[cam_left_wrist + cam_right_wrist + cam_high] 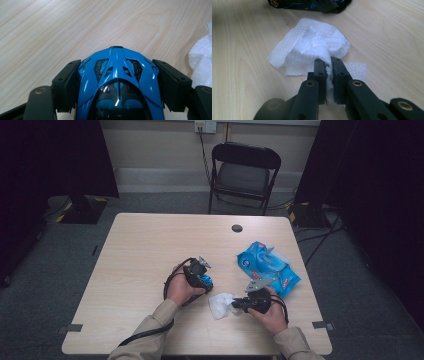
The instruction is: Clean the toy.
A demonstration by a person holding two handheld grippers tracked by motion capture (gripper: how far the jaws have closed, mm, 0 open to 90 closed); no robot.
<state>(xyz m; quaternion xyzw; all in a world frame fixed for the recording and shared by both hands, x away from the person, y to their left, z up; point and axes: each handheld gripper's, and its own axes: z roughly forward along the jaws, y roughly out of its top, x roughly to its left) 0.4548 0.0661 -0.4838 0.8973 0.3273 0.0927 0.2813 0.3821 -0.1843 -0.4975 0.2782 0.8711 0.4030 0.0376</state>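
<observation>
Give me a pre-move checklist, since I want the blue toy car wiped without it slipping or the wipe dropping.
1. Right tool pinches the white wipe: ok, jaws shut on a bunched fold.
2. Left tool has the blue toy car between its jaws: ok, a pad sits against each side; firmness of grip cannot tell.
3. Wipe lies close to the car: ok, right beside it on the table.
4. Path between wipe and car free: ok, nothing lies between them.
5. Blue wipes pack out of the way: ok, it lies behind the right tool.
6. Car resting on the table or lifted: cannot tell.
</observation>
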